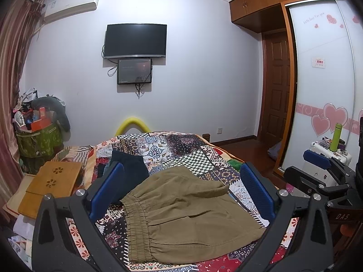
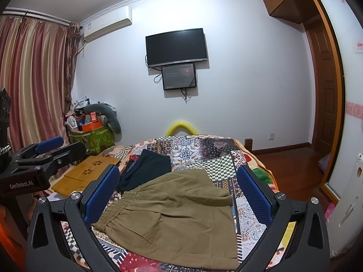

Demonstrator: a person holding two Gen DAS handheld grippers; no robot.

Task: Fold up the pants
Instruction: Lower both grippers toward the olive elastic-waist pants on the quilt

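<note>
Below, both wrist views as I see them from my station. My left gripper (image 1: 181,192) hovers above the bed with its jaws spread wide; the blue pads (image 1: 106,190) frame the cloth without touching it, and nothing sits between them. My right gripper (image 2: 178,195) is held likewise, jaws wide apart and empty, over the same garment. In the left wrist view the right gripper appears at the far right edge; in the right wrist view the left gripper (image 2: 48,146) appears at the left edge, so the two tools sit side by side.

The khaki pants (image 1: 181,215) lie flat on the patchwork quilt (image 1: 181,149), already doubled into a compact shape. The elastic waistband (image 1: 136,224) runs down the left side of the garment, and the upper layer ends in a diagonal edge toward the right. In the right wrist view the same pants (image 2: 172,217) fill the space between the pads.

Just beyond the pants, touching their far-left edge, lies a dark navy garment (image 1: 129,167). A bamboo lap tray (image 1: 52,185) rests at the left side of the bed. On the far wall hang a television (image 1: 135,40) and, beneath it, a smaller screen (image 1: 134,71).
</note>
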